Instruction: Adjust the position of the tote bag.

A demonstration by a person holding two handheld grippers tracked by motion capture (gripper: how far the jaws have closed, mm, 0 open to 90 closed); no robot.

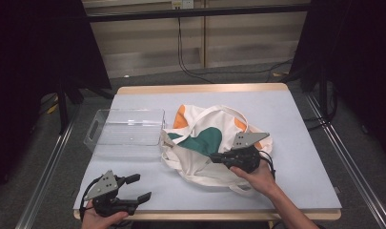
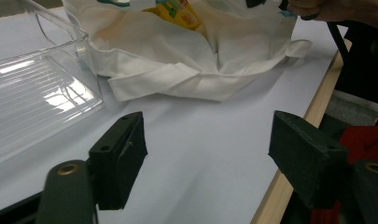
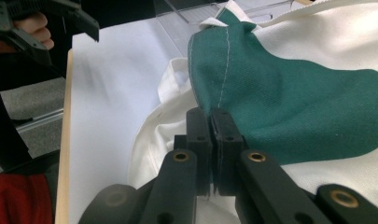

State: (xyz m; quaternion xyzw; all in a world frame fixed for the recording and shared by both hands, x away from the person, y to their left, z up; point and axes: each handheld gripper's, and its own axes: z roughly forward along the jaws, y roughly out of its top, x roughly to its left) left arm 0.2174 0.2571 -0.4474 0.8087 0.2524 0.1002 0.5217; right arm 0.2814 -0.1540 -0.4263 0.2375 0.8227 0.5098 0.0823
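Canvas tote bag, cream with a green patch, is lying slumped ahead of the right gripper, whose jaws are pinching its green fabric edge. Left gripper is hovering wide apart, empty; its view is revealing yellow packaging inside, beside a ribbed clear plastic bin.

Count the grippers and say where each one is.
2. The left gripper is open over the table's near left corner, holding nothing. The right gripper is shut on the cloth bag at its green patch, right of the clear tray.
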